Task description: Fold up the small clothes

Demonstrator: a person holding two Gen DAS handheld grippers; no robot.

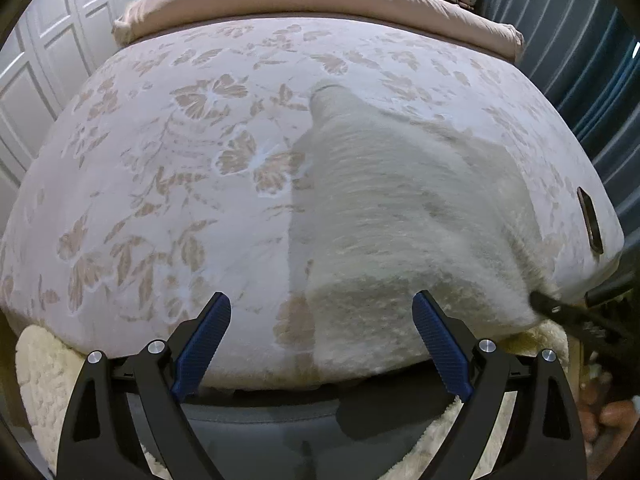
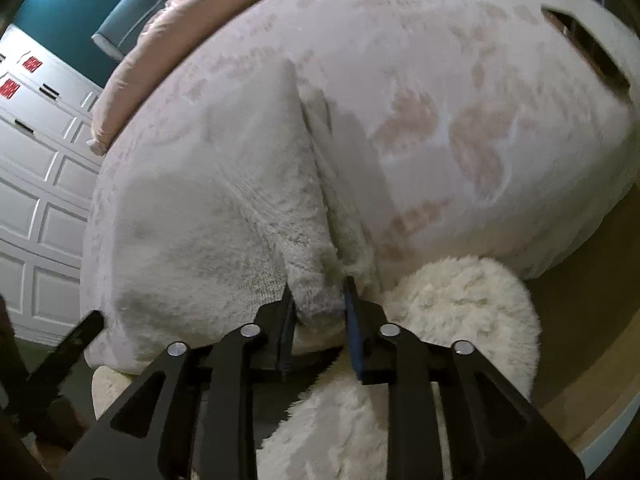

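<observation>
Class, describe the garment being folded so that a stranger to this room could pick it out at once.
Start at the bed with the floral bedspread. Near its front edge lies a cream fleecy garment, one corner between the right gripper's fingers. Unlike the patterned bedspread it is plain and ribbed.

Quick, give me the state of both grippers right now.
Left gripper: open, jaws wide, holding nothing.
Right gripper: closed on the near edge of the fluffy white knitted garment.
</observation>
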